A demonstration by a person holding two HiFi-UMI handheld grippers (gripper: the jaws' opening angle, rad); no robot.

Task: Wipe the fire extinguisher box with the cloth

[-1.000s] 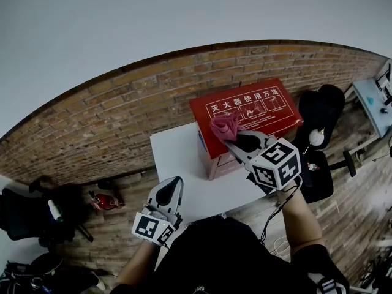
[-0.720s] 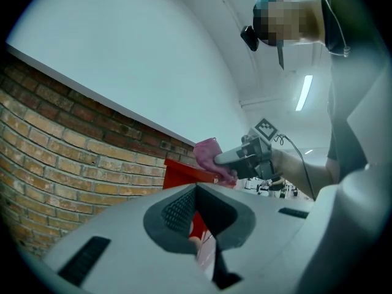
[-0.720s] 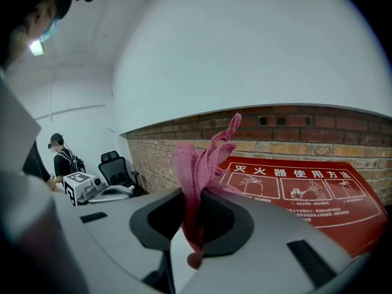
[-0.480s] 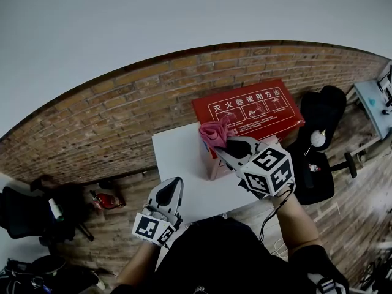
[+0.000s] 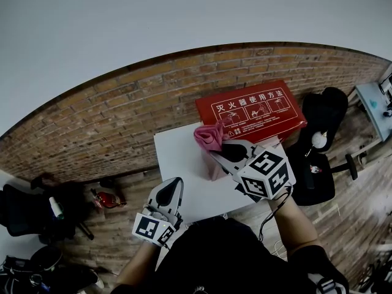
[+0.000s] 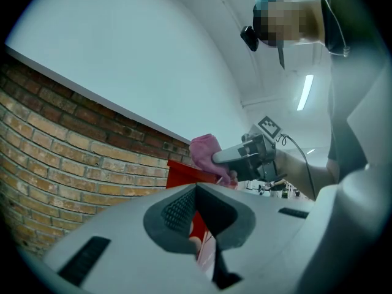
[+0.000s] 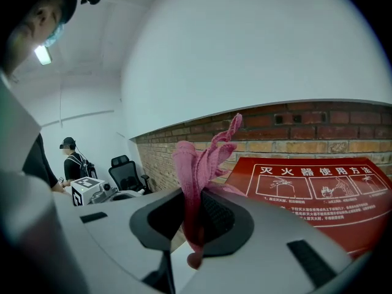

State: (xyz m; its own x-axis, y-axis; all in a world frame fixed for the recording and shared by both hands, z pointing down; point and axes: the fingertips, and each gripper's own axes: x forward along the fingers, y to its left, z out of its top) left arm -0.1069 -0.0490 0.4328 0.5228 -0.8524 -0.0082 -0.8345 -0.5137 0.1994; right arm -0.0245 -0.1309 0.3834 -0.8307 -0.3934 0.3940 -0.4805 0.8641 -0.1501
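The red fire extinguisher box (image 5: 251, 112) with white lettering on its lid stands on a white table (image 5: 180, 164) against a brick wall. My right gripper (image 5: 225, 150) is shut on a pink cloth (image 5: 210, 135) and holds it at the lid's near left corner. In the right gripper view the cloth (image 7: 199, 164) sticks up from between the jaws of the right gripper (image 7: 195, 196), with the box (image 7: 312, 188) just beyond. My left gripper (image 5: 166, 195) hovers shut over the table's front left edge, holding nothing. The left gripper view shows the left gripper (image 6: 196, 190) pointing at the box (image 6: 184, 173) and the cloth (image 6: 205, 149).
A black office chair (image 5: 321, 112) and a second black seat (image 5: 315, 176) stand right of the table. A desk corner (image 5: 375, 106) is at the far right. On the floor at left lie a red object (image 5: 105, 201) and dark gear (image 5: 24, 216). A person (image 7: 73, 159) stands farther off.
My right gripper has carried the pink cloth leftward across the box lid to its near left corner. The left gripper has stayed where it was.
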